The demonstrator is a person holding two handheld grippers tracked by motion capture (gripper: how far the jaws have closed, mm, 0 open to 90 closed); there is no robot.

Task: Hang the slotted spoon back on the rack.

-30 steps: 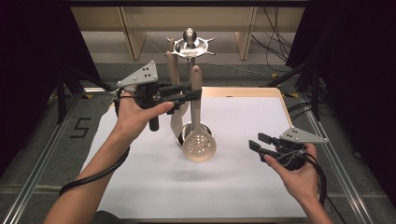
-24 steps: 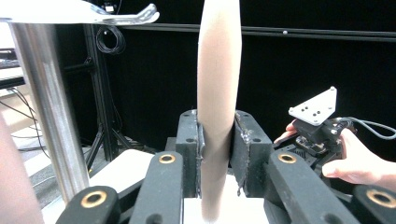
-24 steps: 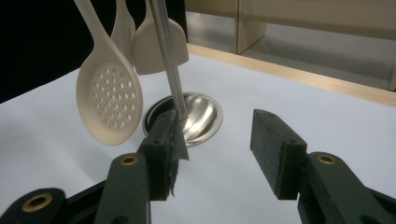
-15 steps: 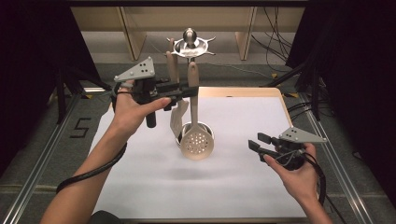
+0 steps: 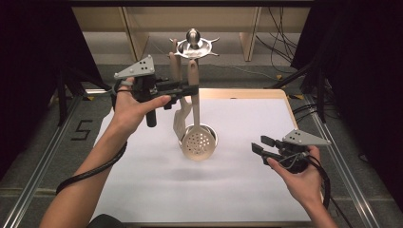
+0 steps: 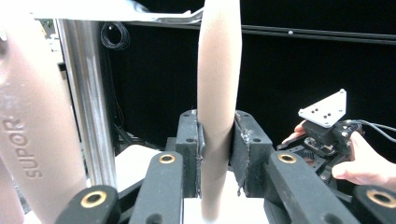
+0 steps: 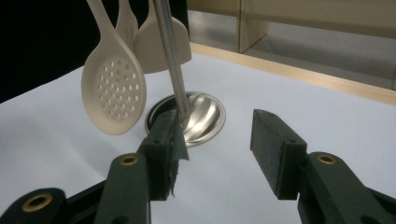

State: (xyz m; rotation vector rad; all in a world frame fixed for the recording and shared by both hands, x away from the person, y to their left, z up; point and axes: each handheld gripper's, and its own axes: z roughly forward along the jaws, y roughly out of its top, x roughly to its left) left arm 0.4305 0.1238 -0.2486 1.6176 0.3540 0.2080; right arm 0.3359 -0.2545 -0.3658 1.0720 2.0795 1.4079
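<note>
Left gripper: its fingers squeeze the handle of the spoon with holes, low on the handle, under the hook end.
Right gripper: fingers apart, nothing between them — it waits off to the side, well away from the spoon.
Spoon place: it hangs straight down from the rack, its bowl just over the shiny round base.
Spoon look: cream, long smooth handle, round bowl full of little holes.
What could go wrong: I think a sideways pull could bump the flat turner next to it — or tip the rack.
</note>
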